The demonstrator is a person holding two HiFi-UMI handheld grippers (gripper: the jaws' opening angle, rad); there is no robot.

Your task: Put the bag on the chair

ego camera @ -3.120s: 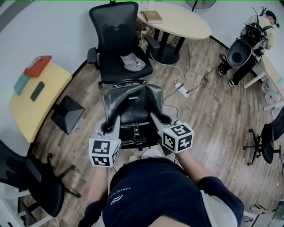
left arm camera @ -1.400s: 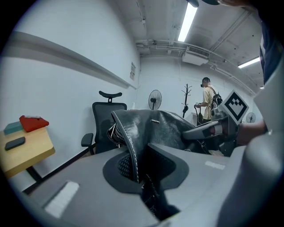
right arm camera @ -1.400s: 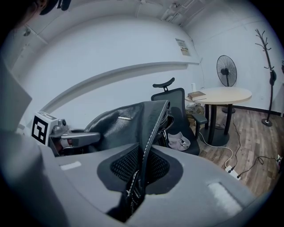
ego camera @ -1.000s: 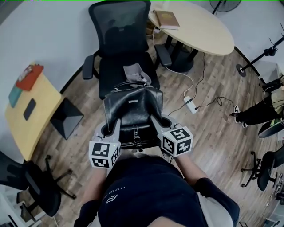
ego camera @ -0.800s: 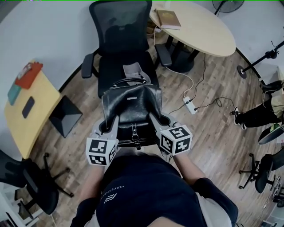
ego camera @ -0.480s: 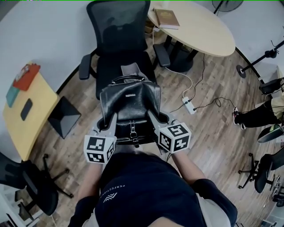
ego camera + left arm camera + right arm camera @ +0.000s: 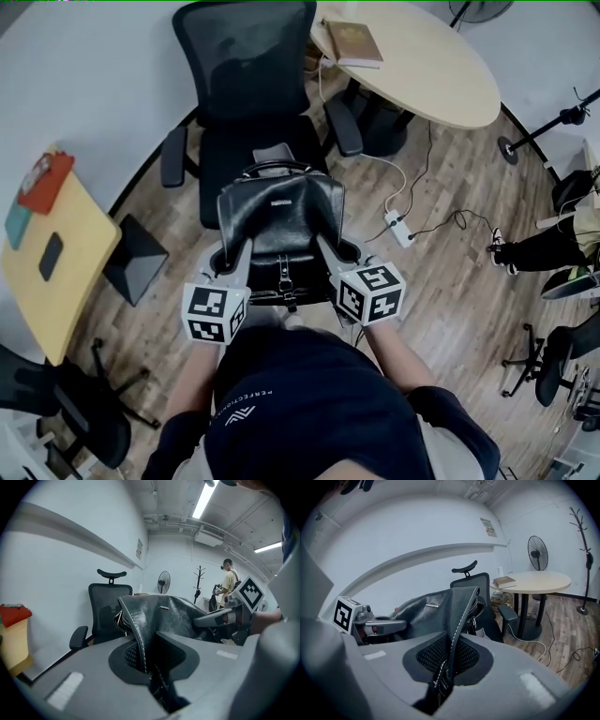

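So: black leather bag point(image 7: 279, 211) is held up in the air just in front of the black office chair point(image 7: 246, 66), its top handle over the front of the seat. Left gripper point(image 7: 236, 265) has its jaws closed on the bag's left side edge. Right gripper point(image 7: 328, 255) likewise pinches the right edge, stitched seam between the pads. Grey cloth point(image 7: 279, 156) lies on the chair's seat, beyond the bag. Round table point(image 7: 441, 80) stands right of the chair, with a book point(image 7: 354, 42) on it.
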